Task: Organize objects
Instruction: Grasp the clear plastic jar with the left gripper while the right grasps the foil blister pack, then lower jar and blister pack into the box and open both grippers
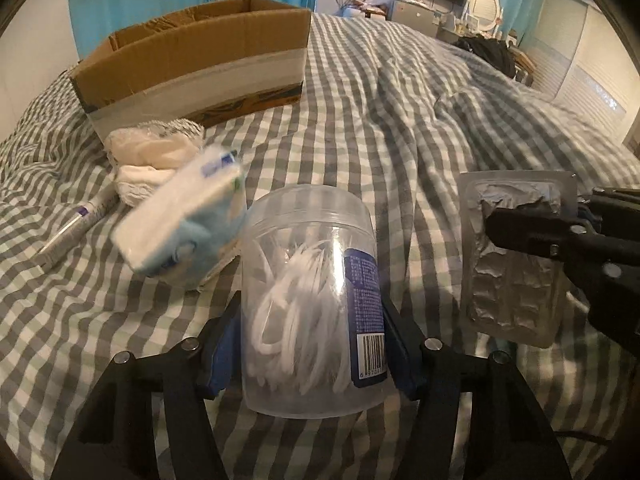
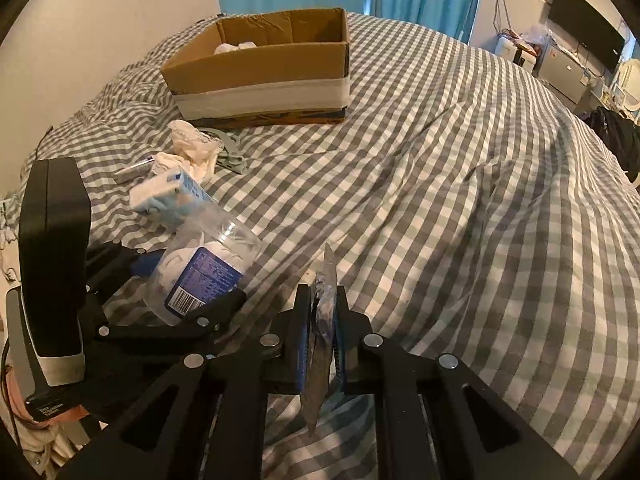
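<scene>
**A:** Both hands are loaded. What worries you first?

**Me:** The nearest thing: my left tongs [image 1: 312, 344] are clamped on the clear jar [image 1: 310, 300] of white picks, low on its smooth round wall, and it leans forward over the bed [image 1: 400, 120]. I'd guess slick plastic could twist or slide out if I swing fast.

**A:** And the right?

**Me:** My right tongs [image 2: 323, 316] are pinched on the blister pack [image 2: 320, 340], edge-on between the pads. It's thin foil and plastic, so it could buckle or pivot in the grip. The two loads hang just beside each other, so a careless swing might knock them together.

**A:** Pose?

**Me:** Both held level above the quilt, pointing forward toward the cardboard box [image 2: 264, 76], left one angled slightly inward.

**A:** What's between?

**Me:** A blue-and-white packet [image 1: 180, 224], crumpled white cloth [image 1: 152, 156] and a tube [image 1: 76, 224] on the bed near the box. The box is well beyond; I could clip its front wall going in low.
</scene>
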A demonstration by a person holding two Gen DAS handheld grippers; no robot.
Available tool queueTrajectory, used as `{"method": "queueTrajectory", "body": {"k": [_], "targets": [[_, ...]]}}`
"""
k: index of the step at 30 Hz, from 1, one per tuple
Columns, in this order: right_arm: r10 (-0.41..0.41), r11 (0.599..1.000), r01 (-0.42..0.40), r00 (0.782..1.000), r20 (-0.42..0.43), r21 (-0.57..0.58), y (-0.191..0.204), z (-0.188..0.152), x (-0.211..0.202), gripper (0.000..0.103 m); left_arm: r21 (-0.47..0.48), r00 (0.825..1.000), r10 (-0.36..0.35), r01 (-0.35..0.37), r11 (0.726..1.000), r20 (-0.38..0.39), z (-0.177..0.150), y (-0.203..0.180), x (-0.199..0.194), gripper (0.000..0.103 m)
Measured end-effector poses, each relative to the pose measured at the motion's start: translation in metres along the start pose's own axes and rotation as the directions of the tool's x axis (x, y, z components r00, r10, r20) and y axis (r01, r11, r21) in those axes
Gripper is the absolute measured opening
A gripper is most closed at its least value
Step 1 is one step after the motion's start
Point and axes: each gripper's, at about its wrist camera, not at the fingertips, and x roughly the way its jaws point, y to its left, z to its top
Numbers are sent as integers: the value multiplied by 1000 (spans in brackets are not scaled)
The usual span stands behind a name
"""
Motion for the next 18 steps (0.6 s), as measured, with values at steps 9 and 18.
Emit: {"method": "queueTrajectory", "body": {"k": [9,18], "targets": [[-6,999,9,996,93,-34,12,10,-37,8,-27,988,-22,26,999,154,13,9,-69,63],[7,995,16,972,236,-95,25,63,-87,8,-53,954,16,0,999,298,62,33,-111,63]]}}
